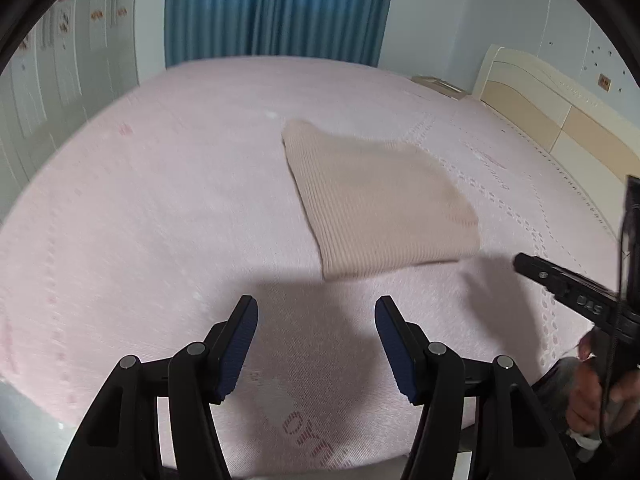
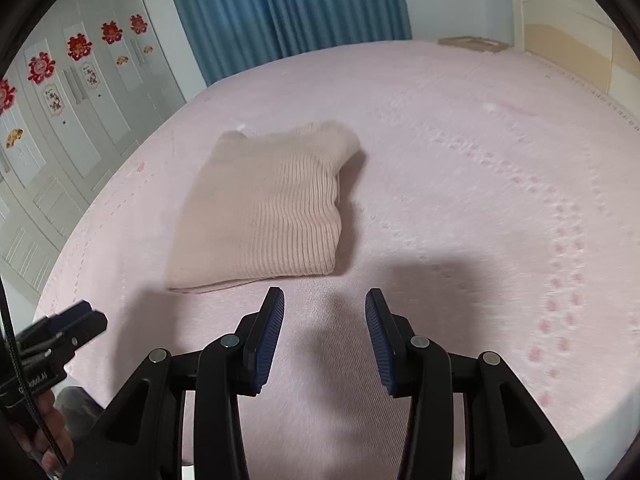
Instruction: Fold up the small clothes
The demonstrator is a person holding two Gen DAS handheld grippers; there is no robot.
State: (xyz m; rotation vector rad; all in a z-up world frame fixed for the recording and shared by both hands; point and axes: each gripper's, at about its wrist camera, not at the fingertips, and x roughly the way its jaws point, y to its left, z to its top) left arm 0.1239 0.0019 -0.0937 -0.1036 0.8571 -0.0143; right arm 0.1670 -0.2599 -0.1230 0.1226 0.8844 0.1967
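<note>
A beige ribbed knit garment [image 1: 376, 196] lies folded into a flat rectangle on the pink bed [image 1: 160, 184]. It also shows in the right wrist view [image 2: 268, 208]. My left gripper [image 1: 316, 304] is open and empty, above the bed a little short of the garment's near edge. My right gripper [image 2: 325, 296] is open and empty, just short of the garment's near right corner. Each gripper shows at the edge of the other's view: the right gripper [image 1: 524, 262] and the left gripper [image 2: 94, 318].
A blue curtain [image 1: 276, 8] hangs behind the bed. A white wardrobe with red decorations [image 2: 80, 80] stands at the left. A cream headboard [image 1: 560, 120] is at the right, with a flat box [image 1: 436, 82] beside it. The bed's near edge runs below the grippers.
</note>
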